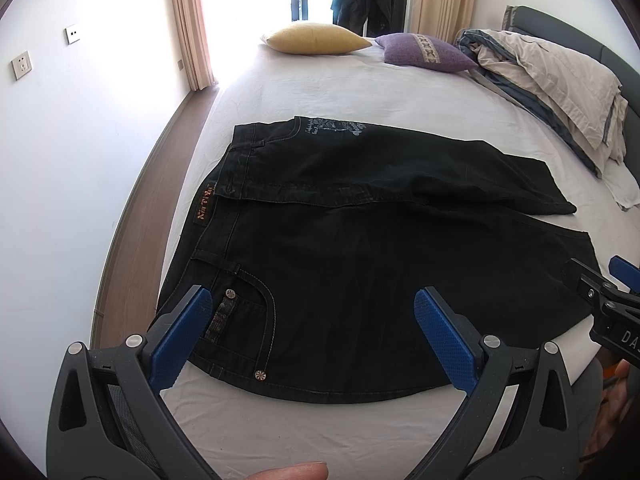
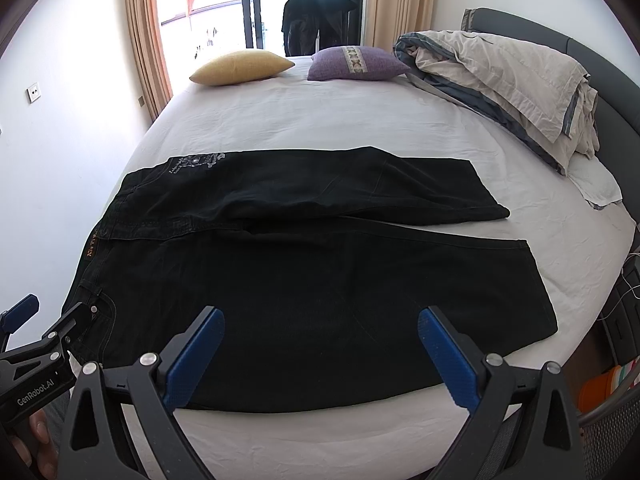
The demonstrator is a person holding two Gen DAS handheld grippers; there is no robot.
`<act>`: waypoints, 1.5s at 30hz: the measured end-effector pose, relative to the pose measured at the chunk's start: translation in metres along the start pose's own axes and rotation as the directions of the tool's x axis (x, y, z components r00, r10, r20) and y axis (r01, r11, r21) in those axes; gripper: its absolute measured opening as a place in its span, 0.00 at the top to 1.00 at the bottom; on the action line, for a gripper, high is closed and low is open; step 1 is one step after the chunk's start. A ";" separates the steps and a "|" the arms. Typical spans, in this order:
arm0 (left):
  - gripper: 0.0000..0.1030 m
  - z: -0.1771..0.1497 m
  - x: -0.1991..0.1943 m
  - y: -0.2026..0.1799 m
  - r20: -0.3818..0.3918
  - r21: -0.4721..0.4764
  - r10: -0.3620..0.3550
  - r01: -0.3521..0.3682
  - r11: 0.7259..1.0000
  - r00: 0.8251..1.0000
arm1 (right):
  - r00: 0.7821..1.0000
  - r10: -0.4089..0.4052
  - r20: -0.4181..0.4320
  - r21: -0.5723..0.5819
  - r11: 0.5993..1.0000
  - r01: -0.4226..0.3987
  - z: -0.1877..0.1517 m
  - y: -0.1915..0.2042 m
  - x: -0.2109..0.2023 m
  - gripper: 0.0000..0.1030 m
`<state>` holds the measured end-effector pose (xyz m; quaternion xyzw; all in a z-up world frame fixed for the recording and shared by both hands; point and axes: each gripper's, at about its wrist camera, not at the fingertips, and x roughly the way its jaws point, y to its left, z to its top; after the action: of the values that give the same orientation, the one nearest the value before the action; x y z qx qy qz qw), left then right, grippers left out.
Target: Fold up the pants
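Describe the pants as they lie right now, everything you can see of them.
The black denim pants lie flat on the white bed sheet, waistband toward the left wall, legs running right. The far leg overlaps the near one along the middle. A tan waist patch, pale stitching, rivets at the near pocket and a light print near the far waistband show. Both hems lie flat. Only the sheet touches them; both tongs, left and right, hover open above the near edge.
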<state>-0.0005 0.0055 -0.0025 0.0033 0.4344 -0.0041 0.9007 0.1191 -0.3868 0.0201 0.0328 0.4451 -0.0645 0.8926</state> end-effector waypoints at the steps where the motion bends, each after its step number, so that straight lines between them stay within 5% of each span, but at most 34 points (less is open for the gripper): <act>1: 0.00 0.000 0.000 0.000 0.000 0.000 0.000 0.000 1.000 1.000 | 1.000 0.000 0.000 0.000 1.000 0.000 -0.001 0.000 0.000 0.03; 38: 0.00 -0.007 0.020 0.003 -0.031 0.002 0.014 -0.014 1.000 0.999 | 0.999 0.028 -0.031 -0.012 1.000 -0.028 0.000 0.000 0.008 0.03; 45: 0.00 0.011 0.034 0.000 -0.022 0.063 0.001 0.000 0.998 1.000 | 0.988 0.150 -0.030 -0.046 0.987 -0.151 0.011 -0.009 0.020 0.03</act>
<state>0.0293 0.0056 -0.0220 0.0319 0.4438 -0.0176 0.8954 0.1380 -0.3987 0.0105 0.0458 0.4544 0.0141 0.8895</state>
